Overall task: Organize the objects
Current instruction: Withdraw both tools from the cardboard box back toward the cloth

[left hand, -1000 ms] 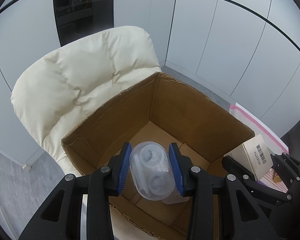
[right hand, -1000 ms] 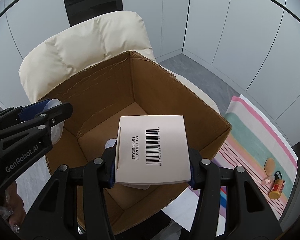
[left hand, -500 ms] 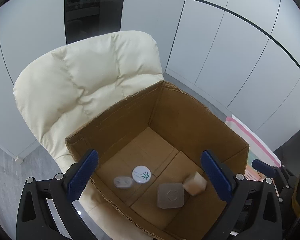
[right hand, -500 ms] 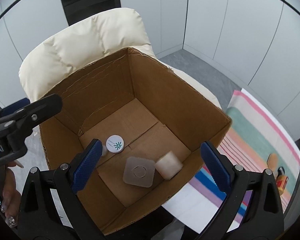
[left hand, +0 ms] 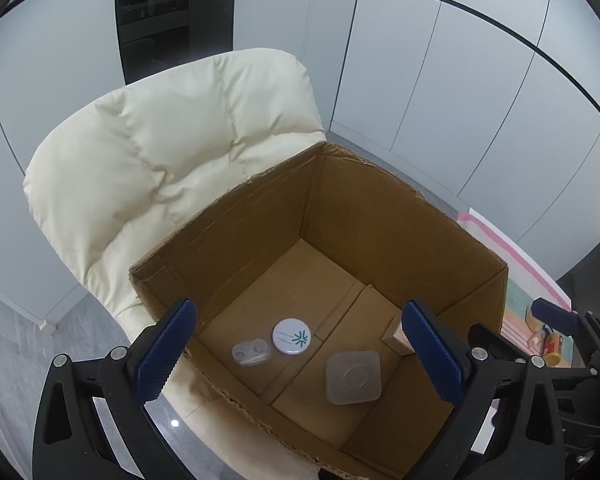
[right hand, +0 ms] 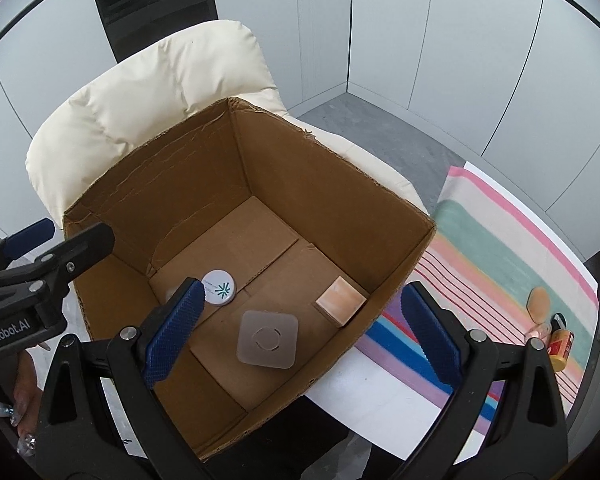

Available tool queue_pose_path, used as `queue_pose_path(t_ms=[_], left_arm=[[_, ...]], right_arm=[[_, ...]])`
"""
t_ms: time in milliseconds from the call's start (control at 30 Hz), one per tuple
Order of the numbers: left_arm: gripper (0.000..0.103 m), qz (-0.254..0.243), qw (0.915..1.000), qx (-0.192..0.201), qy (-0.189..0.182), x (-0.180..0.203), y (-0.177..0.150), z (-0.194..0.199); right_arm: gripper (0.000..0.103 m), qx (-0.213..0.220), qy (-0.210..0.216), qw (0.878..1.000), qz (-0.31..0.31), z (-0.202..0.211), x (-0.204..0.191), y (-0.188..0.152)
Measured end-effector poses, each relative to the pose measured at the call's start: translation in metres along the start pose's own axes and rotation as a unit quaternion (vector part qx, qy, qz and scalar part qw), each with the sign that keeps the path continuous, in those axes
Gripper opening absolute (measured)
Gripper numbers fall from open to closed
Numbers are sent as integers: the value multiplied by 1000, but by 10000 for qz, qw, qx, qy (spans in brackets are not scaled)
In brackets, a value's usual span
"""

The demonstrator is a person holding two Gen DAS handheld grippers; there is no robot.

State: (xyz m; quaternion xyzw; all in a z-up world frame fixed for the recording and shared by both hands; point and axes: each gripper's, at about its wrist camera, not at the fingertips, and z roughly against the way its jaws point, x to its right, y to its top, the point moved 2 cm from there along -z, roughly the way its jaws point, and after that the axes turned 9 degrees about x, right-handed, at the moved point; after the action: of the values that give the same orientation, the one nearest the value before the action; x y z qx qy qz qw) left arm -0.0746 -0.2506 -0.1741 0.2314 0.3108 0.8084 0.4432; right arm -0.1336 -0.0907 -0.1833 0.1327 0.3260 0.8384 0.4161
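Note:
An open cardboard box [left hand: 380,216] stands on a cream chair. On its floor lie a clear twin-cup case [left hand: 251,353], a round white tin with a green mark [left hand: 291,337], a square translucent container [left hand: 353,377] and a small cream box [left hand: 396,336]. My left gripper [left hand: 300,350] hangs open above the box's near edge, with nothing between its blue pads. My right gripper [right hand: 302,332] is open too, over the tin [right hand: 219,288], the square container [right hand: 269,339] and the cream box [right hand: 340,301]. Its left finger mostly hides the clear case.
The padded chair back [left hand: 160,152] rises behind the box [right hand: 320,184]. To the right lies a striped cloth [right hand: 500,248] with a small yellow bottle [right hand: 561,344] and a tan oval piece [right hand: 539,303]. A hand with decorated nails [right hand: 20,420] holds the left gripper [right hand: 40,256].
Both grippers have opened wide. The clear case left the left jaws and the white barcoded box left the right jaws; both now rest on the box floor.

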Motion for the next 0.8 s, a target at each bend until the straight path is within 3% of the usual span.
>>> queue_pose_path(t_ms=[233, 800], left_arm=[[103, -263, 9995, 30, 187, 3, -5, 25], [103, -426, 9987, 148, -247, 12, -36, 122]], right_arm=[[100, 3, -7, 9999, -170, 19, 8, -7], [100, 267, -173, 9980, -539, 123, 24, -50]])
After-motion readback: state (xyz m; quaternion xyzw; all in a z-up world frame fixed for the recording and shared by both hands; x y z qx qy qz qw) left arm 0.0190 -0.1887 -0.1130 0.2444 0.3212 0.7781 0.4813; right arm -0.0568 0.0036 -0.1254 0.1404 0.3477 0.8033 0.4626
